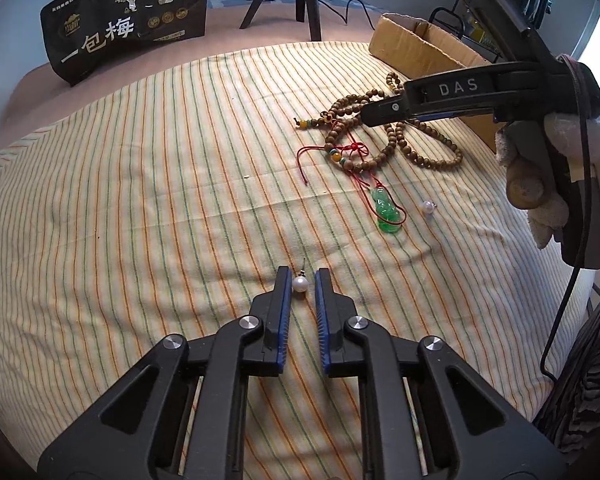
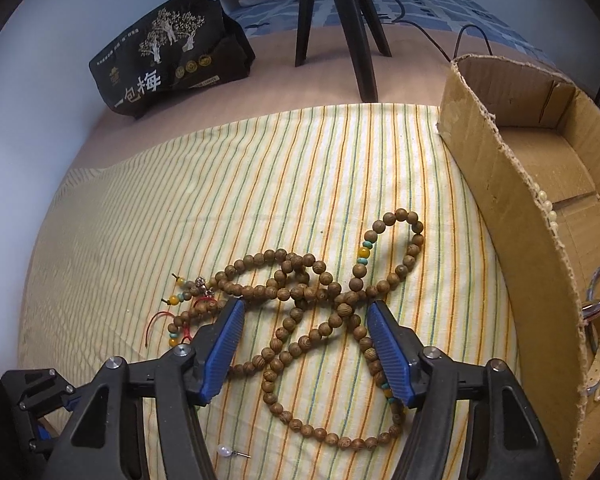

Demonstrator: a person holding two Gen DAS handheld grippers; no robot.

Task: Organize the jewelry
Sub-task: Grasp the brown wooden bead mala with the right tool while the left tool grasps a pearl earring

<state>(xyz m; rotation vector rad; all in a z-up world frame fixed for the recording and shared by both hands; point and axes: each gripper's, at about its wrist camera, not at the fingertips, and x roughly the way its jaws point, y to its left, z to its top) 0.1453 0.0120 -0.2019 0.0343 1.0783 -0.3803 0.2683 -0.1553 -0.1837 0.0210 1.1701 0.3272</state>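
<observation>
black hand-held gripper (image 1: 303,280), blue ribbed pads (image 2: 388,346), silver screws, white glove (image 1: 572,176), "das" marking

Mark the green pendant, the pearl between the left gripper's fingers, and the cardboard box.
green pendant (image 1: 389,211): left wrist view, middle of the carving.
pearl (image 1: 299,283): left wrist view, the bead's face.
cardboard box (image 2: 496,184): right wrist view, near wall.

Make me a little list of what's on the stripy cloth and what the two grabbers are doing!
cloth: striped cloth under all the jewelry
left gripper: open, with a pearl earring between its fingers, not squeezed
right gripper: open wide over the wooden bead necklace
other jewelry: green pendant on a red cord, second pearl earring lying beside it
box: cardboard box at the right, with a watch strap and pearl strings inside
background: black bag
</observation>
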